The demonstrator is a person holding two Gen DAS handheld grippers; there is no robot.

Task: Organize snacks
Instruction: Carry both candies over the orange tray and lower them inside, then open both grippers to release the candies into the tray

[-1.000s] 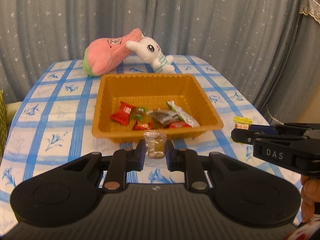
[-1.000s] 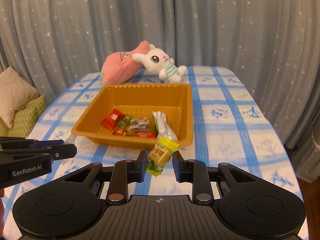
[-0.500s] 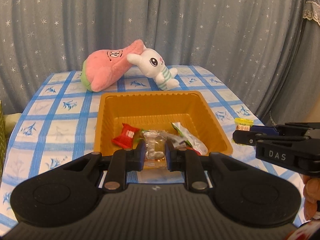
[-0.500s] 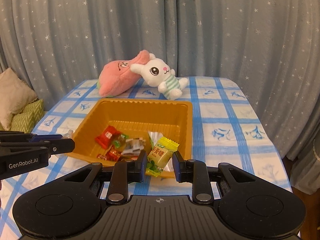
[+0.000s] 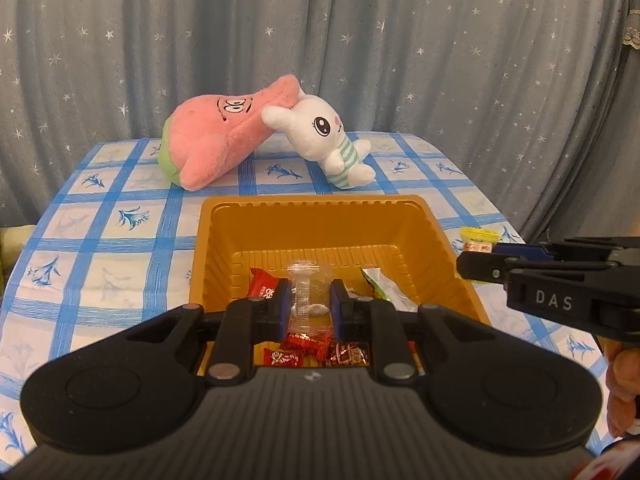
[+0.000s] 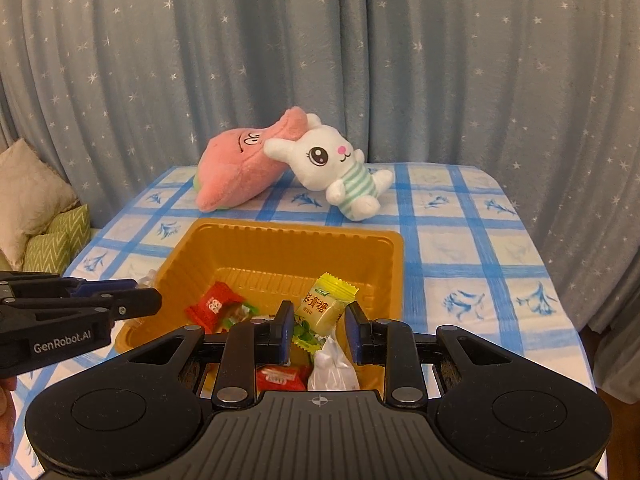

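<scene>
I have both grippers poised over the near edge of the tray, each carrying one snack, because the tray is where the loose sweets belong and a release from here should drop them inside rather than on the cloth. The tray sits near the middle of the table, with two plush toys behind it toward the far edge, clear of the work.

My left gripper is narrowed onto a clear packet, pads pressing its sides, so it hangs upright above the red sweets already in the tray. My right gripper is likewise nearly closed, pinching a yellow candy by its lower part, tilted, over the tray's near right corner.

I judge the carry nearly done; what remains is opening both.
</scene>
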